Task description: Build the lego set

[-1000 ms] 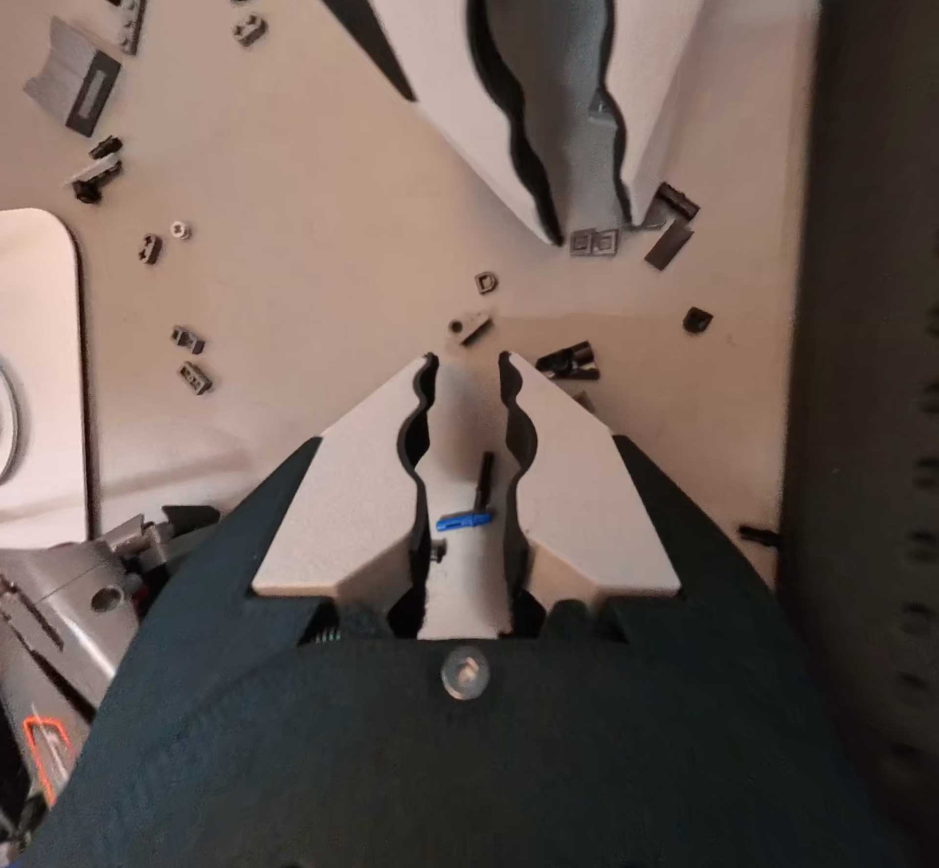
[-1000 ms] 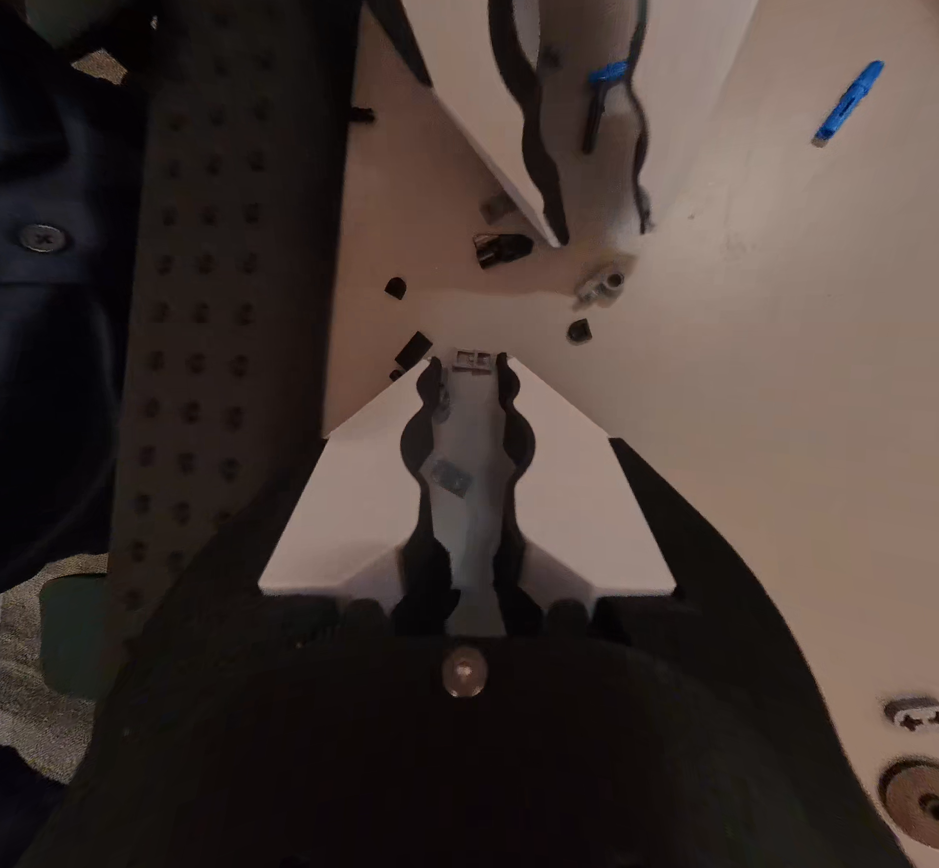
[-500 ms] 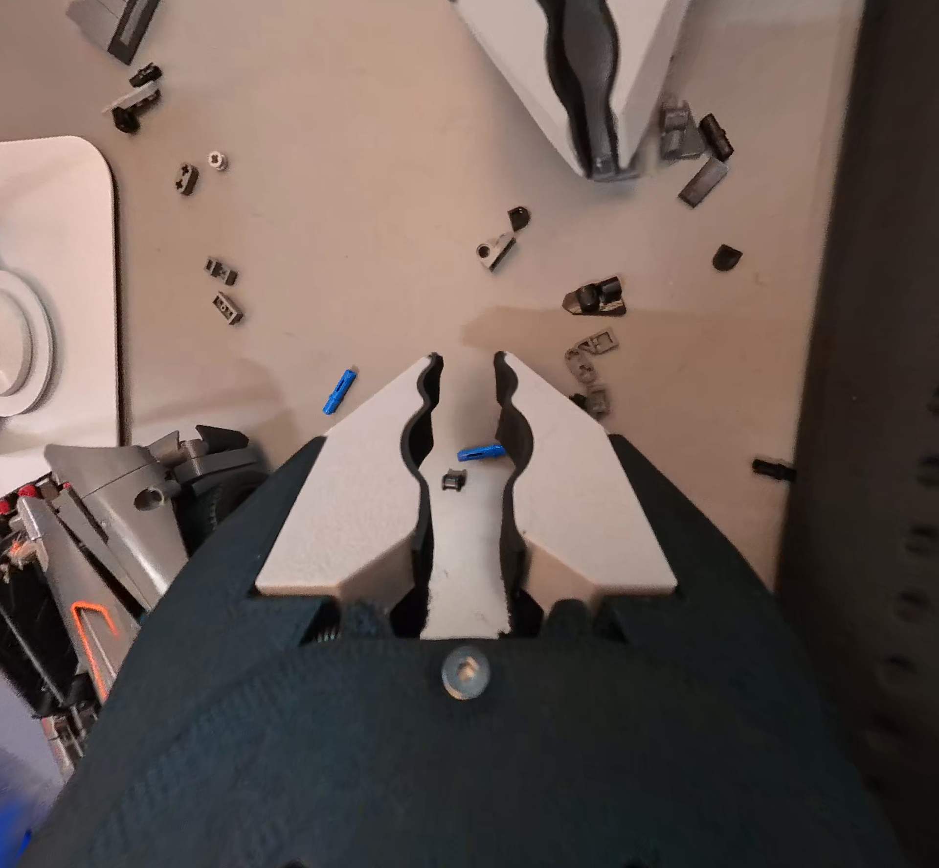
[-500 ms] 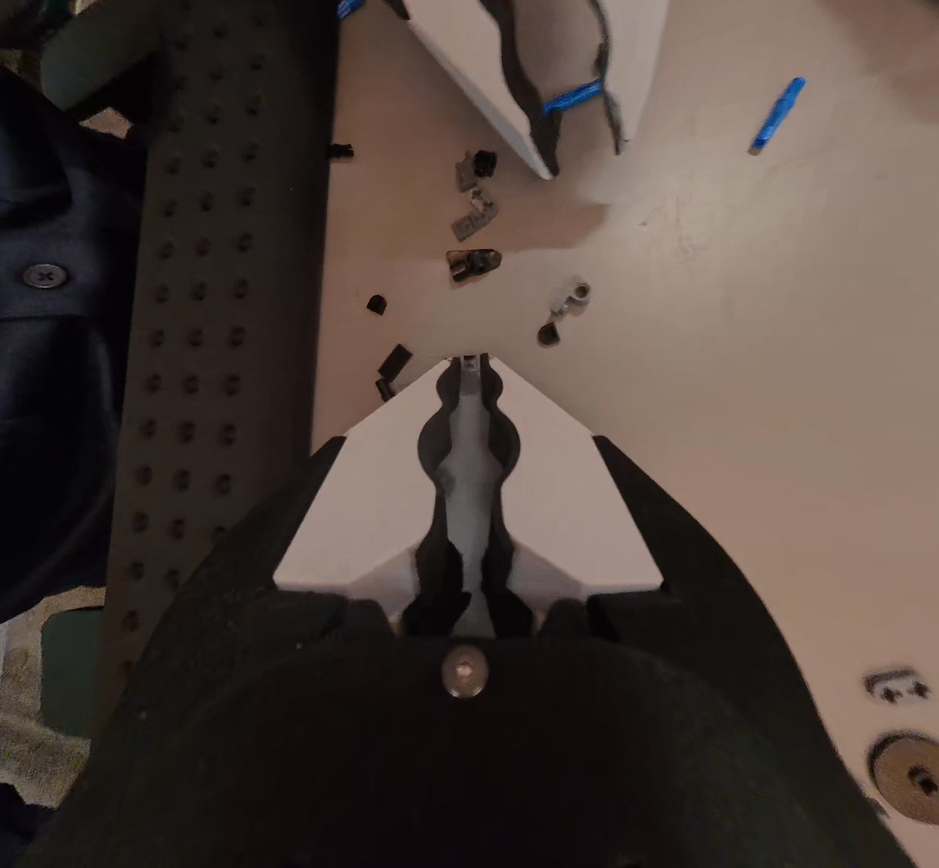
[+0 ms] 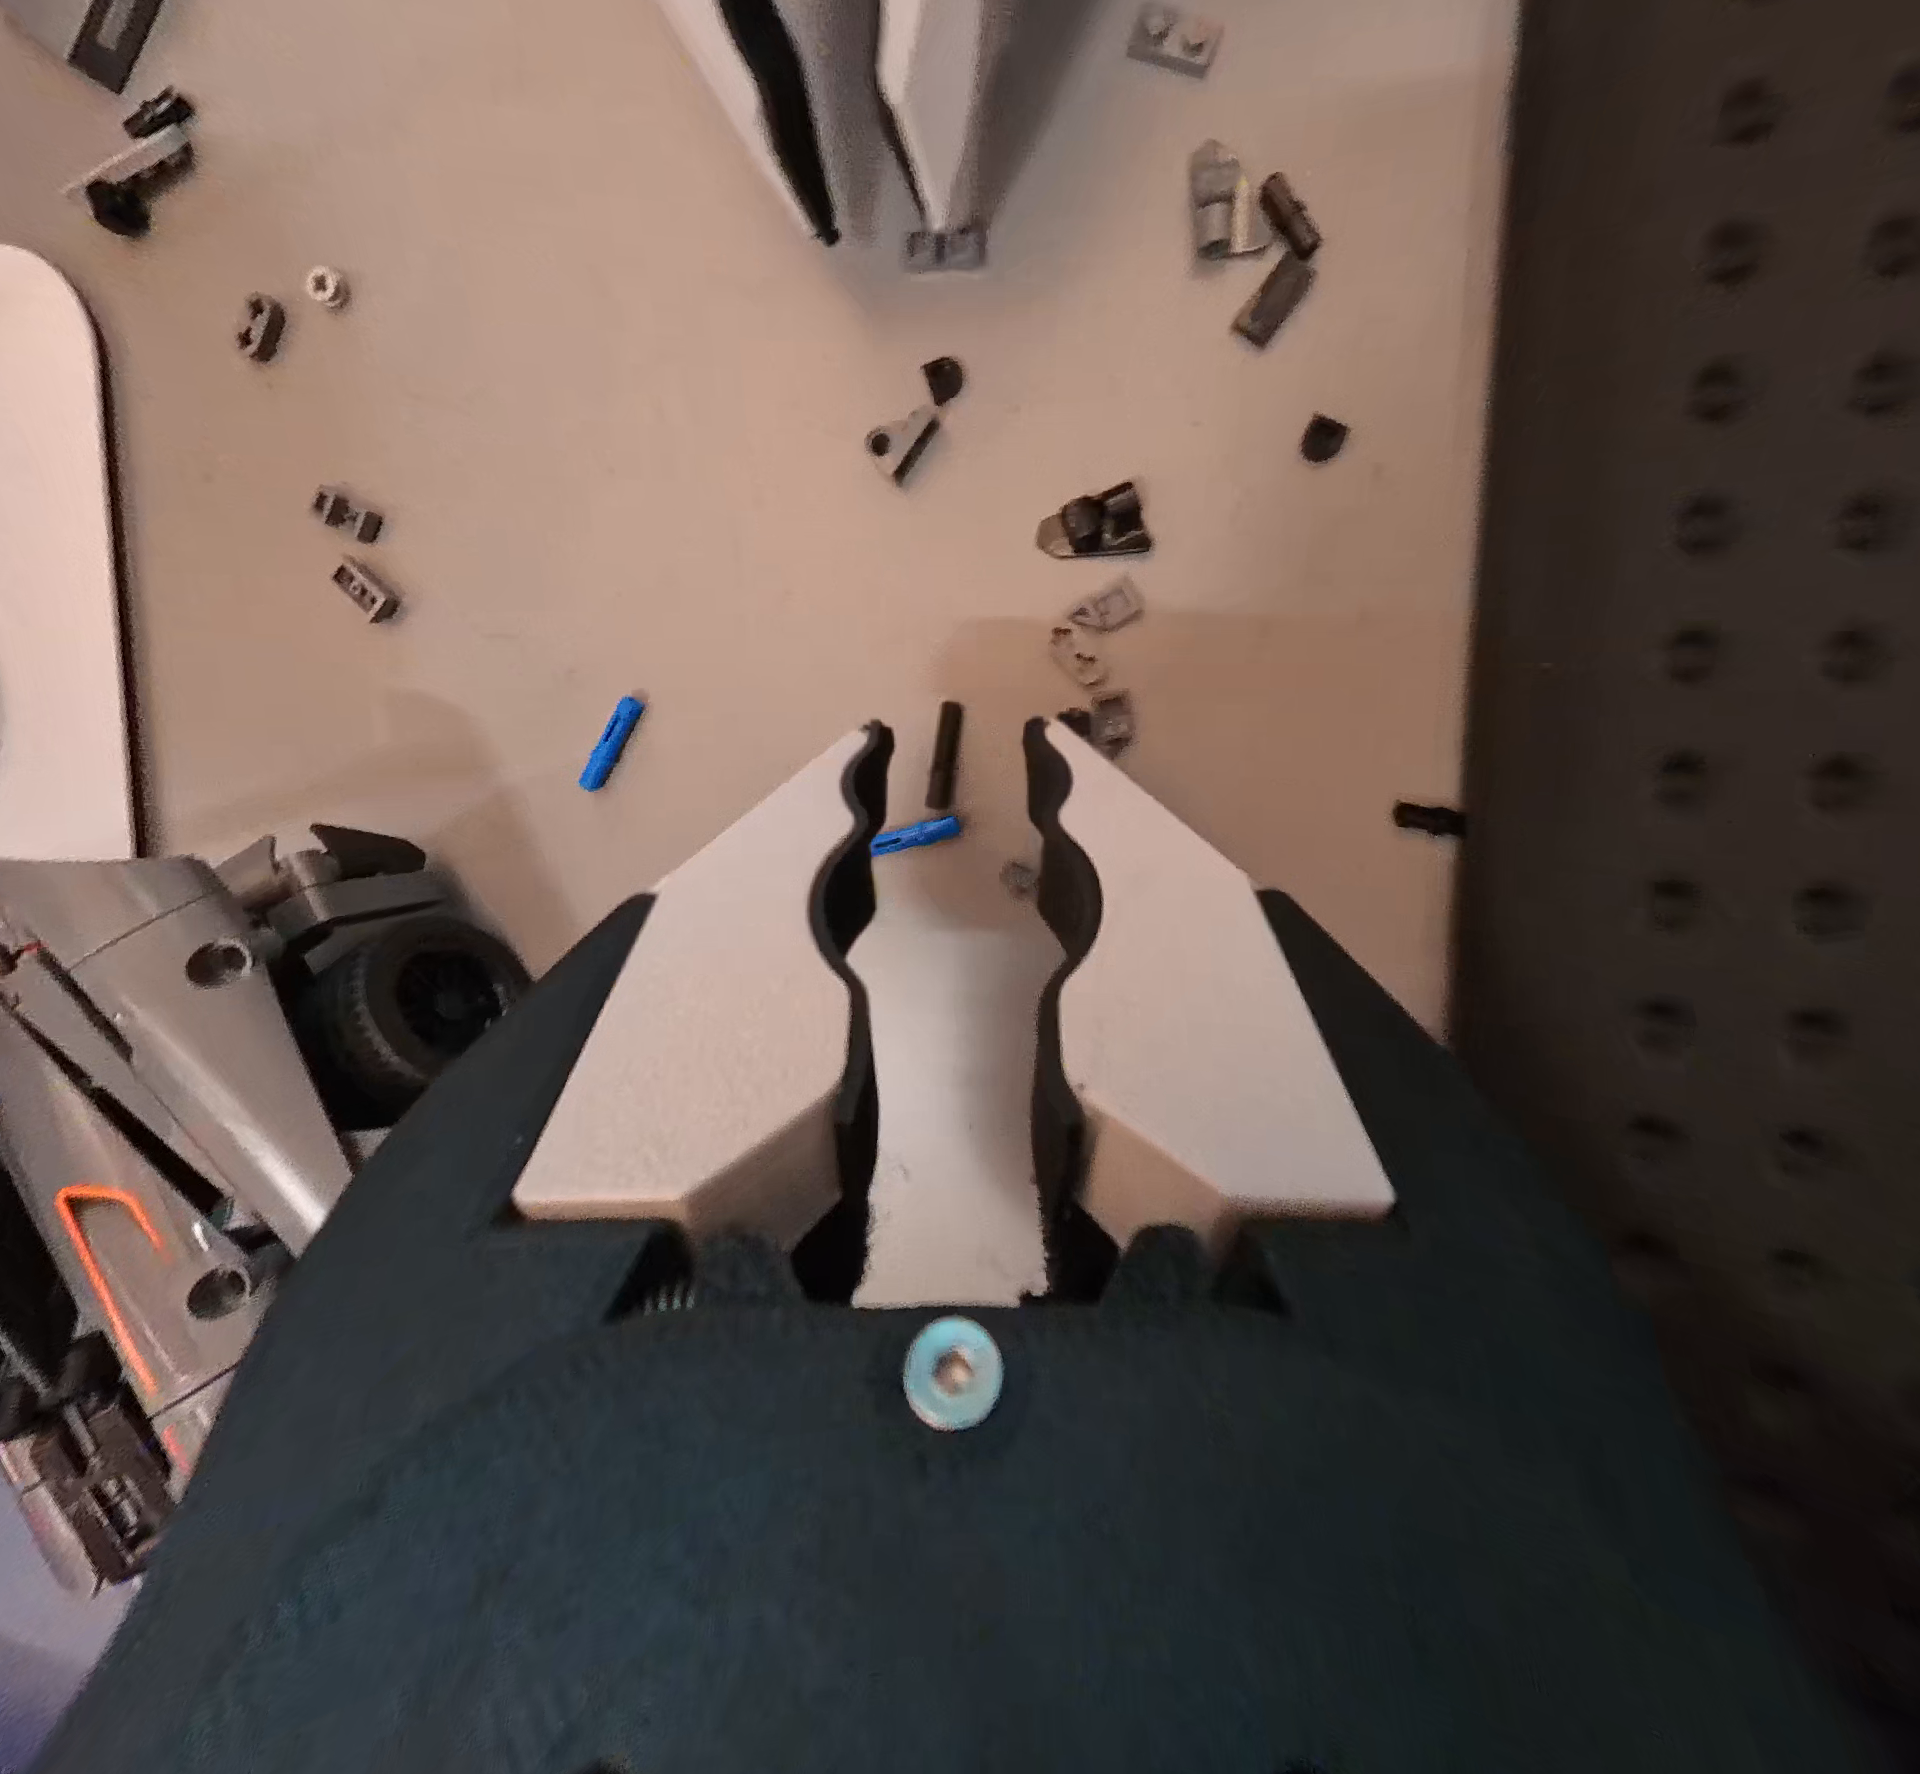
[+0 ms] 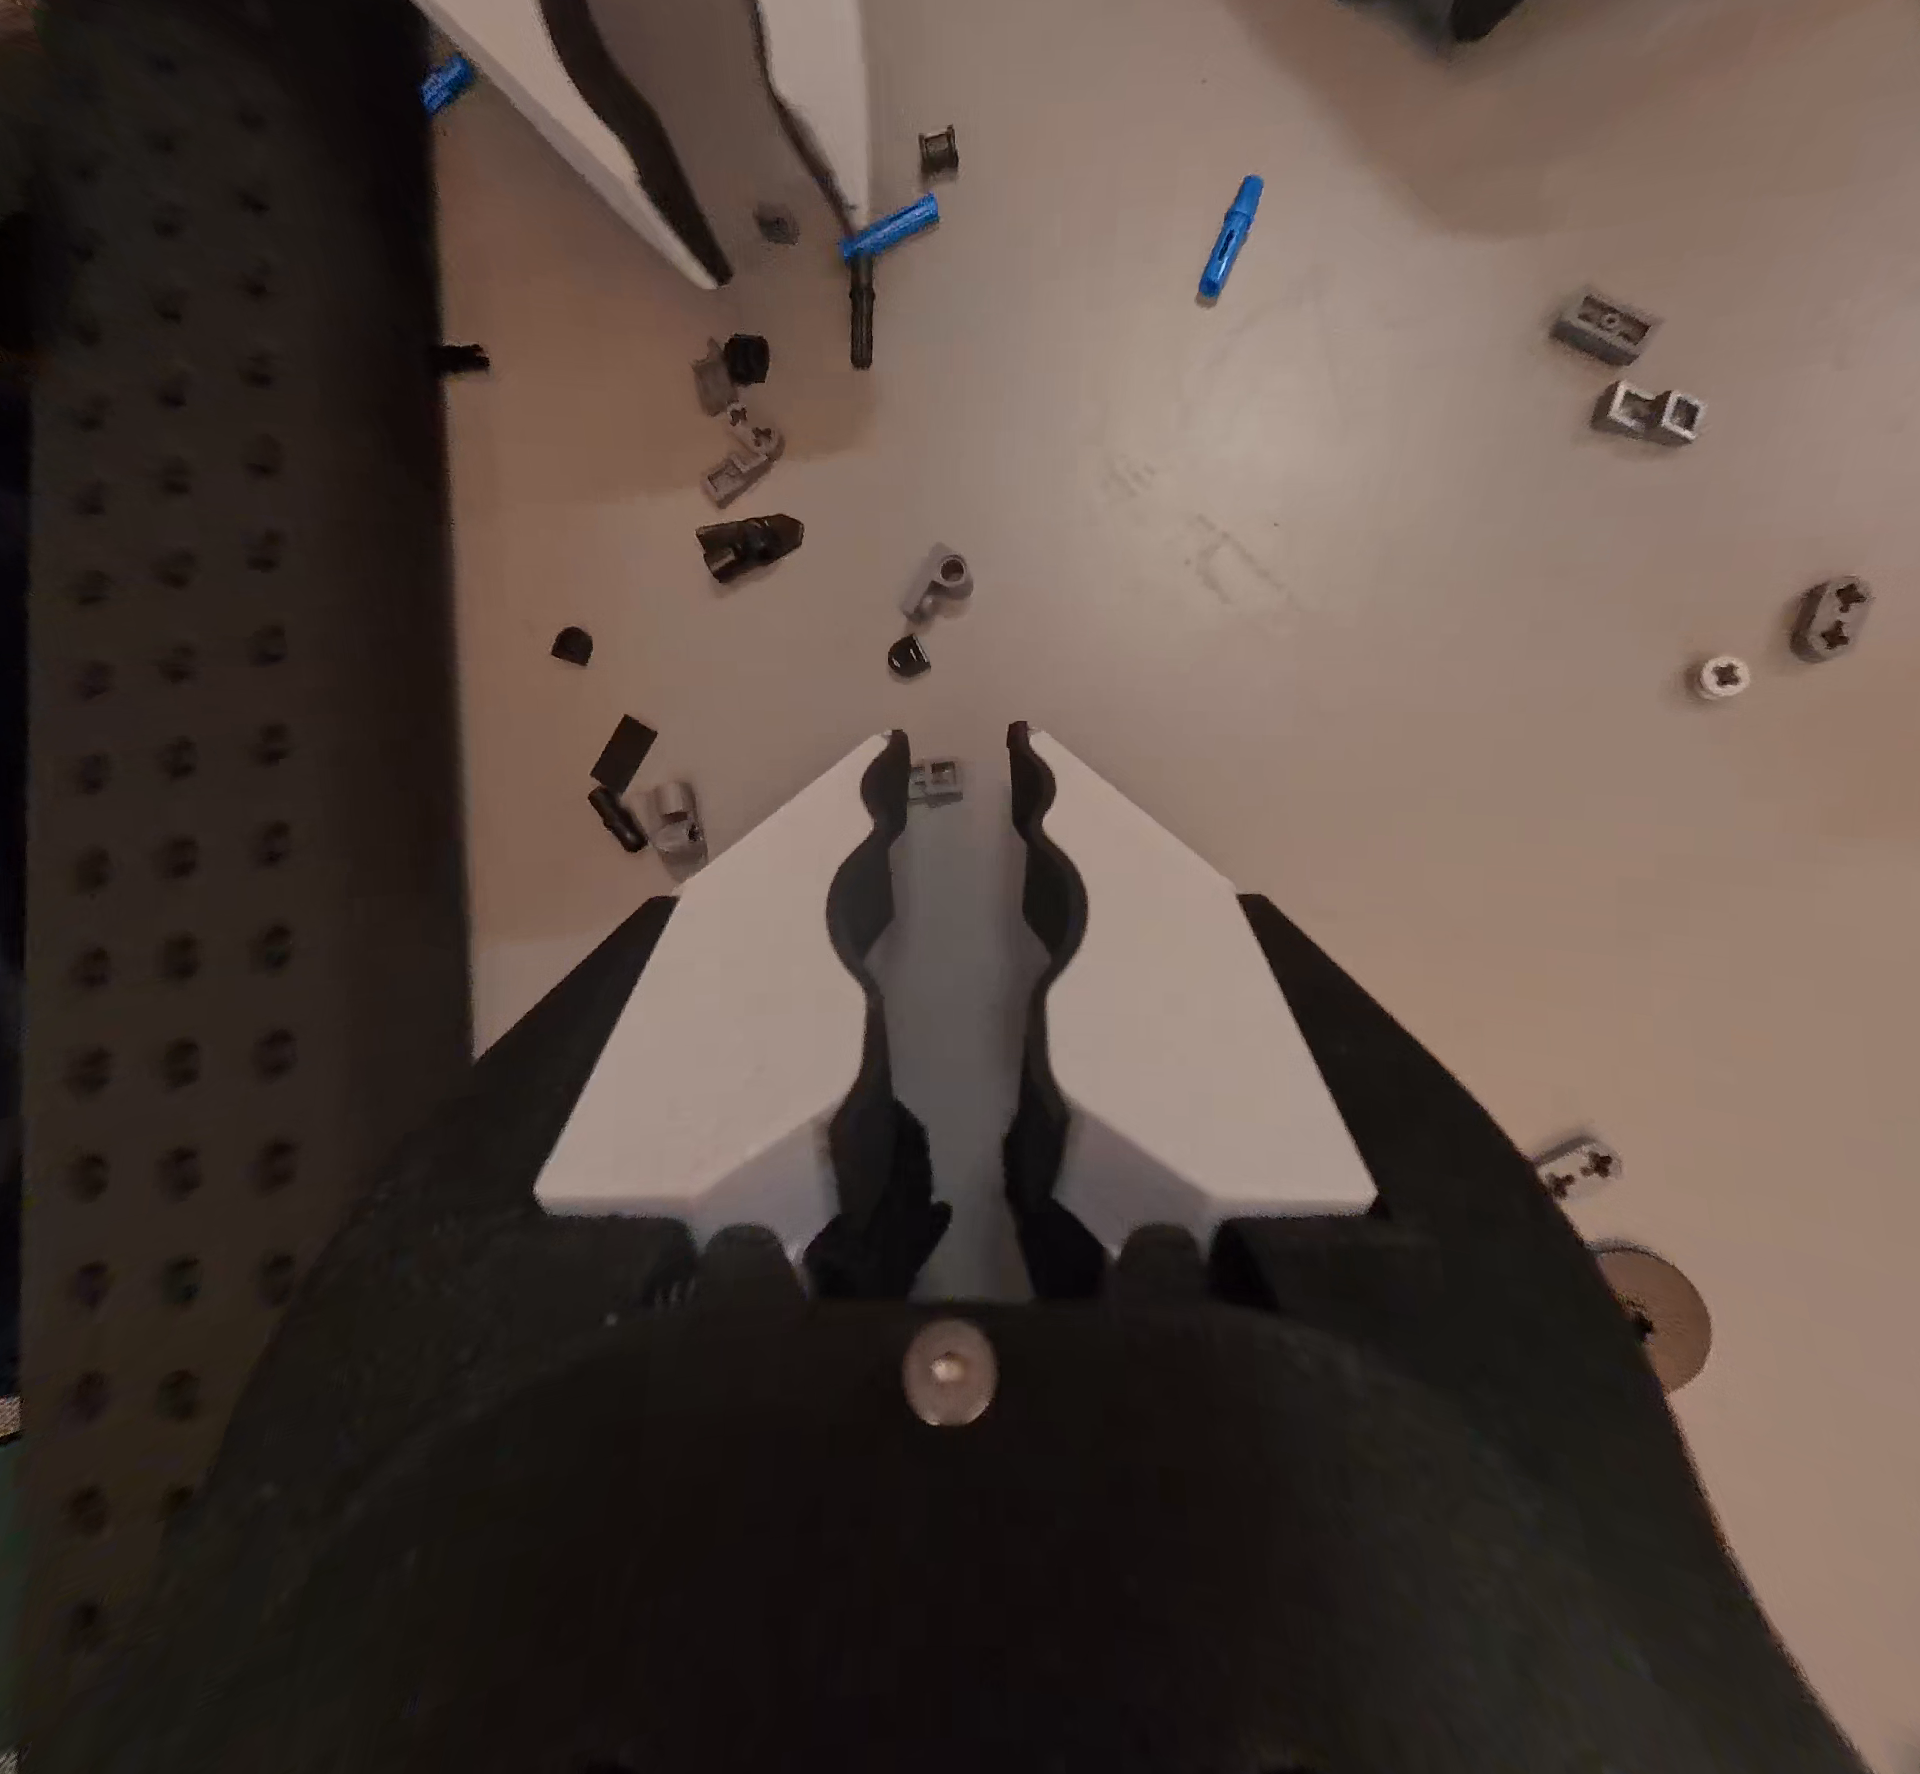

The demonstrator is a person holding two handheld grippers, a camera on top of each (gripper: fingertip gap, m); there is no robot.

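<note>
Right tool (image 6: 954,737), half a second ago pinched on a small grey plate (image 6: 937,781), now stands apart with the plate loose on the table (image 6: 1299,498); left tool (image 5: 954,737), also apart, hovers over a blue pin (image 5: 916,833) and black pin (image 5: 943,753); the grasp likely needs retrying.

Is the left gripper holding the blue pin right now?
No, the left gripper is open and the blue pin lies loose on the table.
</note>
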